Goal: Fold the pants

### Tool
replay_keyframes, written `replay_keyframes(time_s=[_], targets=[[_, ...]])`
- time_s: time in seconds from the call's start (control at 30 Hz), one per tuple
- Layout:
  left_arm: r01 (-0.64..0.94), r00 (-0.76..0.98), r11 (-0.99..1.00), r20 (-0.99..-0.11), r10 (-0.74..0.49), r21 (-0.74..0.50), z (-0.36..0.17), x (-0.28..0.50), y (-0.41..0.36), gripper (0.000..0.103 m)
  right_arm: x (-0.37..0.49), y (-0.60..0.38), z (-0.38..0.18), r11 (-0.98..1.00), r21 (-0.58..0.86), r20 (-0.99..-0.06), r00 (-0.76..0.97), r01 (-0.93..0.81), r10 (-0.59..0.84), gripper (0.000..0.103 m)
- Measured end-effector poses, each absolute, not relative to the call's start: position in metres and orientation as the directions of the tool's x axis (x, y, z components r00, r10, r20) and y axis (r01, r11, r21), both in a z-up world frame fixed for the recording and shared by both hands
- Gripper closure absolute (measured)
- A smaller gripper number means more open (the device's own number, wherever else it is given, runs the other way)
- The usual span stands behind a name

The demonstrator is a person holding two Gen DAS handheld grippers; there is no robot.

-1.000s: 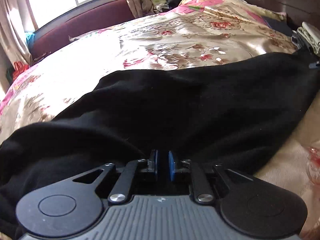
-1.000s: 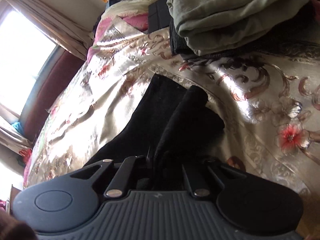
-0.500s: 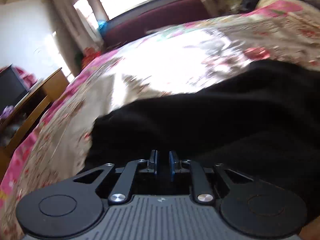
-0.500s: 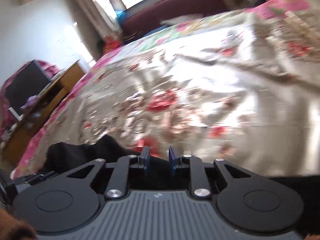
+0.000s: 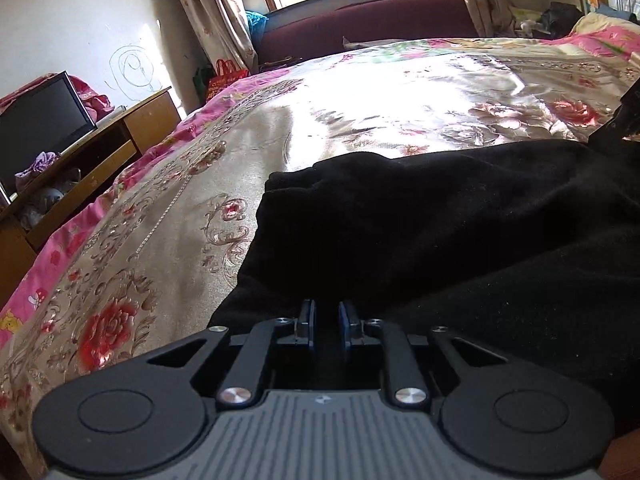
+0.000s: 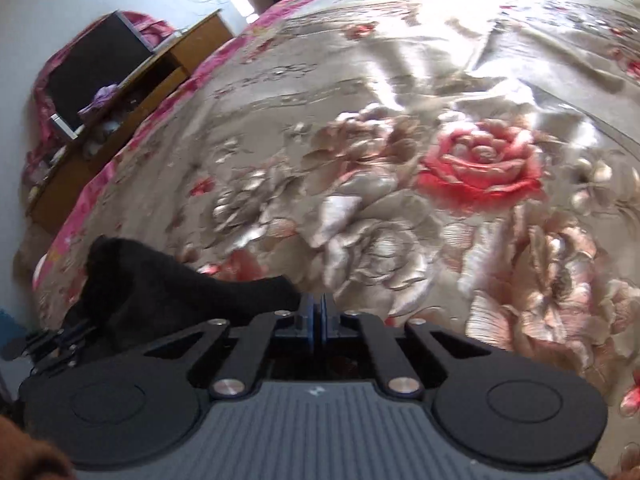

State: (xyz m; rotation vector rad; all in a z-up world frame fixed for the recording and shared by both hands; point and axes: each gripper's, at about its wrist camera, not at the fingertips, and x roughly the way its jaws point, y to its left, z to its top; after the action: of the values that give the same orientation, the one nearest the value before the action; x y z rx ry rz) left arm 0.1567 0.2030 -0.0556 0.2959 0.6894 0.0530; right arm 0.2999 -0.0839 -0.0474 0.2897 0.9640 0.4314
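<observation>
The black pants (image 5: pixel 440 232) lie on the bed (image 5: pixel 180 208). The left claw (image 5: pixel 325 322) pinches their edge, anchoring the fold; the right claw (image 6: pixel 319 316) is pressed together, empty, beside them.

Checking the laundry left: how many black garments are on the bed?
1: black pants lie across the floral bedspread before the left tongs. Others may be out of view.
</observation>
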Motion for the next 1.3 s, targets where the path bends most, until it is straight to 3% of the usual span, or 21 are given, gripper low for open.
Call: replay_keyframes(time_s=[0.07, 0.13, 0.2, 0.33, 0.5, 0.67, 0.8, 0.93, 1.1, 1.17, 1.3], targets=[[0.045, 0.774, 0.95, -0.612, 0.162, 0.308, -0.056, 0.156, 0.199, 0.071, 0.297, -0.097, -0.05, 0.914, 0.387, -0.716, 0.585, -0.121, 0.381, 0.098], [0.046, 0.77, 0.948, -0.616, 0.167, 0.316, -0.054, 0.158, 0.198, 0.071, 0.283, -0.111, -0.041, 0.857, 0.509, -0.663, 0.599, -0.08, 0.449, 0.098], [0.045, 0.774, 0.944, -0.609, 0.174, 0.326, -0.046, 0.154, 0.197, 0.071, 0.243, -0.117, -0.016, 0.845, 0.516, -0.584, 0.666, -0.138, 0.465, 0.098], [0.056, 0.798, 0.958, -0.589, 0.126, 0.281, -0.027, 0.133, 0.184, 0.071, 0.127, -0.149, 0.009, 0.858, 0.511, -0.553, 0.746, -0.049, 0.372, 0.095], [0.211, 0.801, 0.944, -0.599, -0.016, 0.256, -0.016, 0.102, 0.126, 0.071, -0.015, -0.235, -0.004, 0.826, 0.496, -0.6, 0.793, 0.269, 0.102, 0.095], [0.384, 0.773, 0.878, -0.619, -0.137, 0.286, -0.002, 0.069, 0.045, 0.07, -0.104, -0.323, -0.033, 0.627, 0.587, -0.593, 0.799, 0.512, -0.097, 0.094], [0.468, 0.755, 0.828, -0.627, -0.193, 0.309, 0.008, 0.044, -0.012, 0.07, -0.127, -0.361, -0.061, 0.448, 0.739, -0.504, 0.854, 0.504, -0.129, 0.094], [0.584, 0.714, 0.753, -0.633, -0.299, 0.303, 0.01, 0.038, -0.068, 0.068, -0.128, -0.372, -0.069, 0.361, 0.795, -0.468, 0.871, 0.488, -0.148, 0.093], [0.711, 0.63, 0.655, -0.647, -0.429, 0.258, 0.002, 0.045, -0.119, 0.068, -0.128, -0.367, -0.067, 0.329, 0.777, -0.492, 0.844, 0.536, -0.213, 0.088], [0.743, 0.597, 0.618, -0.672, -0.439, 0.256, -0.008, 0.049, -0.134, 0.068, -0.123, -0.365, -0.065, 0.346, 0.757, -0.508, 0.832, 0.554, -0.22, 0.081], [0.758, 0.578, 0.594, -0.7, -0.418, 0.271, -0.02, 0.053, -0.151, 0.068, -0.126, -0.36, -0.065, 0.322, 0.788, -0.498, 0.851, 0.525, -0.168, 0.079]])
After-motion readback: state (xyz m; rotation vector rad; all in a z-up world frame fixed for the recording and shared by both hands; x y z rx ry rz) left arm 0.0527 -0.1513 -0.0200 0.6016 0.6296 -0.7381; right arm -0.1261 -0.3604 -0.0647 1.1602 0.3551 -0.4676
